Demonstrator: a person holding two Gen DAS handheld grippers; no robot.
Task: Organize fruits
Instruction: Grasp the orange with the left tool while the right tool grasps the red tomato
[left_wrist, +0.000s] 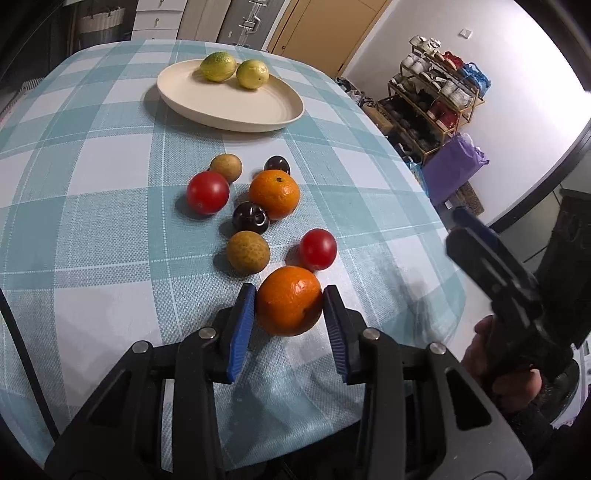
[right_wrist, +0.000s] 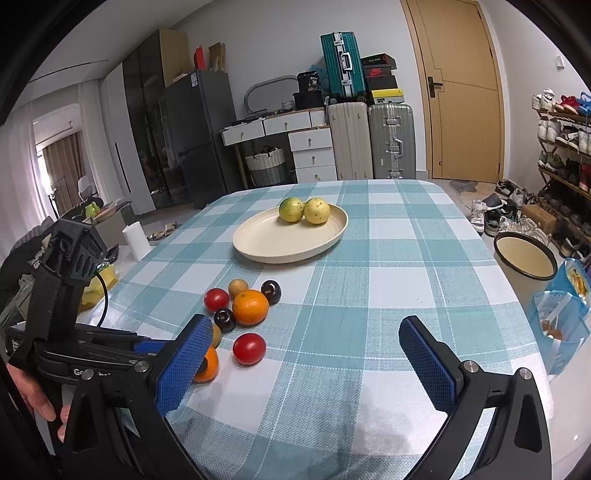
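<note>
My left gripper is shut on the near orange, its blue pads touching both sides of the fruit, which rests on the checked tablecloth. Beyond it lie a red tomato, a brown round fruit, a dark plum, a second orange, another tomato, another brown fruit and another plum. The cream plate at the far side holds two yellow-green fruits. My right gripper stands open over bare cloth, to the right of the fruit cluster.
The table's right edge drops to a purple bag and a shoe rack. In the right wrist view a cream basin and a blue bag sit beside the table. Suitcases and drawers stand behind.
</note>
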